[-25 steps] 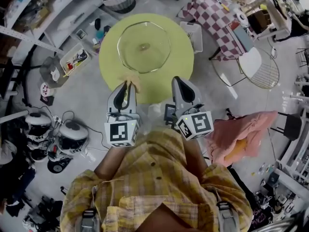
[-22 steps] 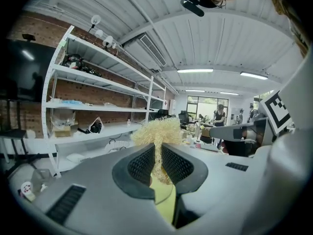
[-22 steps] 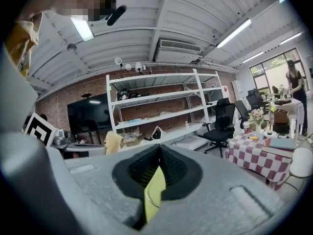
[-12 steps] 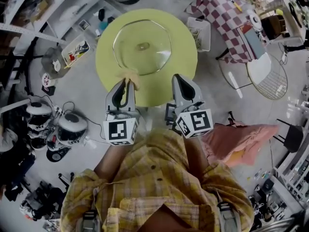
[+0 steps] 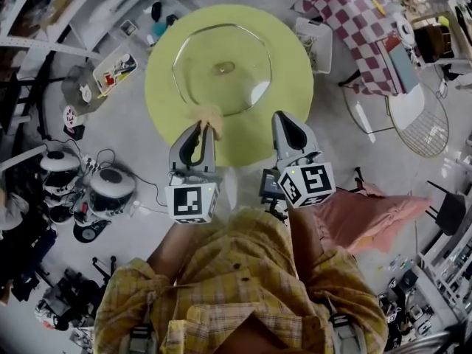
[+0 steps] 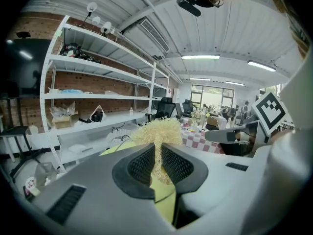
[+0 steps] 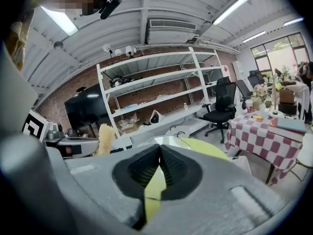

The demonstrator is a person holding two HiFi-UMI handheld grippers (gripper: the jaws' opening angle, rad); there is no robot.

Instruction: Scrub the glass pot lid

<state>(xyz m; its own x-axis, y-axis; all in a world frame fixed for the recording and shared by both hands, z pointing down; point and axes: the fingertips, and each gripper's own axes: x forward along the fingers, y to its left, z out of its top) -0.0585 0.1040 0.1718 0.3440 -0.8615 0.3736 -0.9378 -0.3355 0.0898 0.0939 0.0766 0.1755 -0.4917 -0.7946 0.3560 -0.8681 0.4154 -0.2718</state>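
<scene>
Our left gripper (image 5: 200, 130) clamps a scrubber (image 5: 207, 114); our right gripper (image 5: 286, 120) is clenched, empty. Both tilt slightly downward near the lid (image 5: 221, 68).

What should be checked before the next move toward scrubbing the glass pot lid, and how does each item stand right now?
1. Scrubber gripped: ok. The left gripper is shut on the straw-coloured scrubber.
2. Right gripper free: ok. Its jaws are together with nothing between them.
3. Glass pot lid reachable: ok. It lies on the round green table ahead of both grippers, with nothing on top.
4. Scrubber touching the lid: cannot tell. In the head view it sits at the lid's near rim, but contact is unclear.
5. Lid steadied: not ok. The right gripper is apart from it, at the table's near edge.
</scene>
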